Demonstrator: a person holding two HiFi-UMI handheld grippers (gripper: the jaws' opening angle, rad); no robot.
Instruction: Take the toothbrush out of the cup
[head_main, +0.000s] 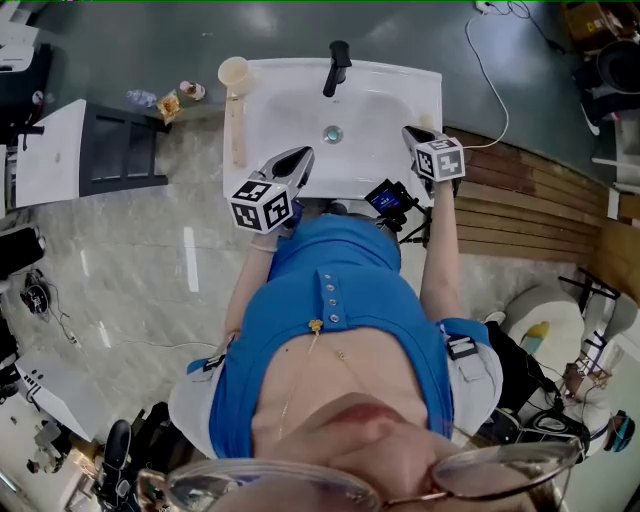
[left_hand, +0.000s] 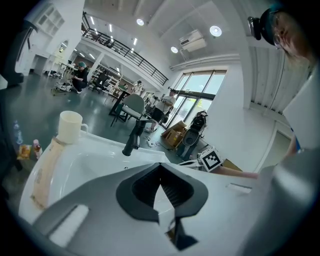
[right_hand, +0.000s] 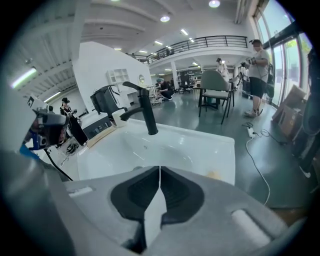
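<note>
A white sink (head_main: 400, 90) is seen at the upper middle of the head view, with a black faucet (head_main: 338, 65) standing at its far rim and a round drain (head_main: 332, 133) set in the middle of the basin. The cup (head_main: 233, 72), cream-coloured and upright, is placed at the sink's upper-left corner, at the far end of a long beige strip (head_main: 238, 125) that is laid along the left rim. Whether the toothbrush stands in the cup cannot be told from any view. The left gripper (head_main: 303, 153) is held over the lower-left edge of the basin, well apart from the cup, with its marker cube turned toward the camera. In the left gripper view its jaws are seen pressed together with nothing between them, and the cup is seen at the left of that frame, beyond the basin. The right gripper (head_main: 408, 130) is held over the right edge of the sink, just right of the drain. In the right gripper view its jaws are likewise shown closed on each other and empty, with the faucet seen straight above them in the frame. A small black device (head_main: 390, 197) with a blue screen is seen between the two grippers at the sink's near edge. The lower half of the head view is filled by the person's blue shirt (head_main: 340, 300). Wooden boards (head_main: 520, 200) are laid on the floor at the right, and a white cable (head_main: 490, 80) is trailed across the grey floor above them.
</note>
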